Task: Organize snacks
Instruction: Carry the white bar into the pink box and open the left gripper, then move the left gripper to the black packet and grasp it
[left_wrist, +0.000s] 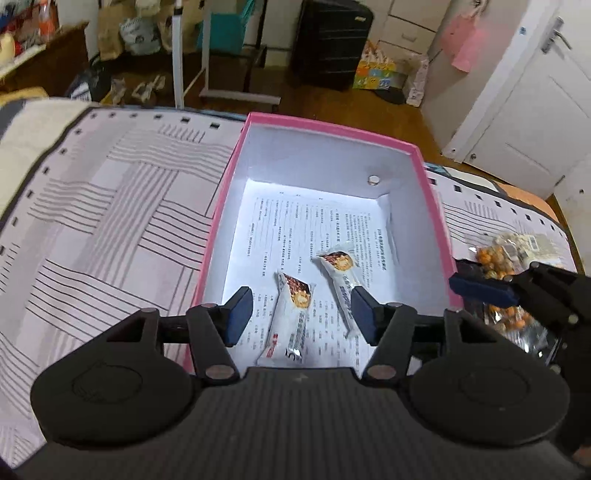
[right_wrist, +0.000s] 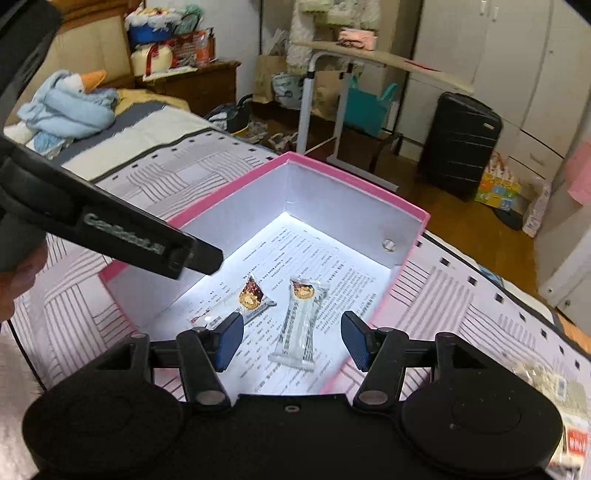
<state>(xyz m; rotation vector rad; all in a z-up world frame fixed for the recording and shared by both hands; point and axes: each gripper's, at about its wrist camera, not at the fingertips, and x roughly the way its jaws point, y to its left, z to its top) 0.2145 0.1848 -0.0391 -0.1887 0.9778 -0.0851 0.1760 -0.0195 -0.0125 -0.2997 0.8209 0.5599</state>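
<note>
A pink box (left_wrist: 432, 184) (right_wrist: 410, 251) with a white inside stands open on the patterned bed cover. Two white snack bars lie loose on the printed sheet at its bottom: one (left_wrist: 290, 317) (right_wrist: 247, 301) on the left, the other (left_wrist: 341, 275) (right_wrist: 301, 321) on the right. My left gripper (left_wrist: 303, 312) hovers above the box, open, with nothing between its blue pads. My right gripper (right_wrist: 291, 338) (left_wrist: 484, 286) is likewise open and empty over the box's near right side. The left gripper's body (right_wrist: 110, 229) crosses the left of the right wrist view.
A pile of small wrapped snacks (left_wrist: 517, 254) (right_wrist: 550, 384) lies on the bed cover to the right of the box. Beyond the bed are a black suitcase (right_wrist: 458, 144), a white side table (right_wrist: 354, 62), bags on the wooden floor and a white door (left_wrist: 535, 122).
</note>
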